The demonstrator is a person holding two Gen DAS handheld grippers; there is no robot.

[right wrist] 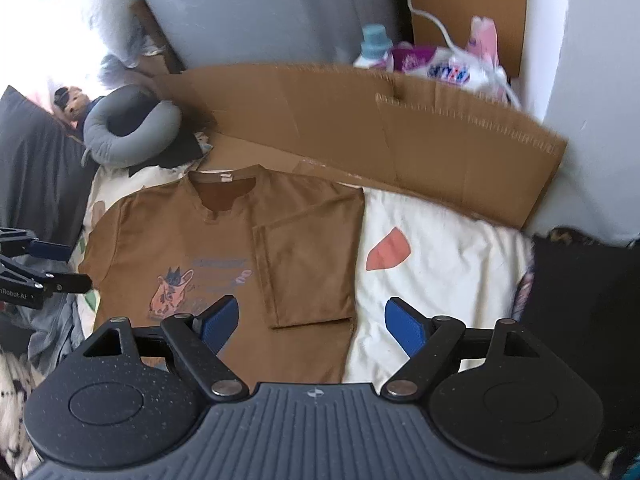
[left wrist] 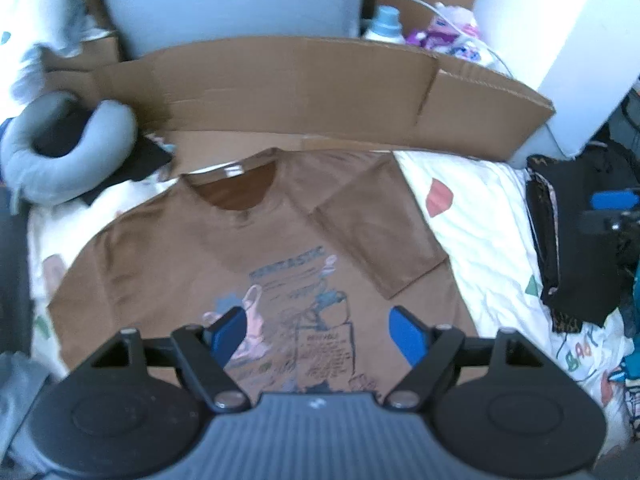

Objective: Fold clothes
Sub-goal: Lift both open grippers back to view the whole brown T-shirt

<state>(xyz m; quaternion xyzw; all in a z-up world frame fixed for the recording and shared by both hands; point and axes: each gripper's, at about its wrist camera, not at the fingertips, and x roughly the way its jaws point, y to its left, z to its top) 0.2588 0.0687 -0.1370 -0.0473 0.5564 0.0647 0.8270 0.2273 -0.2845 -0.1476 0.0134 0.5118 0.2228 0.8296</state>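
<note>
A brown T-shirt [left wrist: 224, 264] lies flat on a white bed sheet [left wrist: 480, 208], one side folded over its front. Both hand-held grippers hang above it with nothing in them. The left hand-held gripper [left wrist: 316, 332] is wide apart, and so is the right hand-held gripper [right wrist: 312, 324]. A cardboard sheet [right wrist: 360, 120] stands behind the shirt.

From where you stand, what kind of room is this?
Probably a bedroom: a brown T-shirt lies spread on a patterned bedsheet, with a grey neck pillow beside it and a detergent bottle behind some cardboard.
</note>
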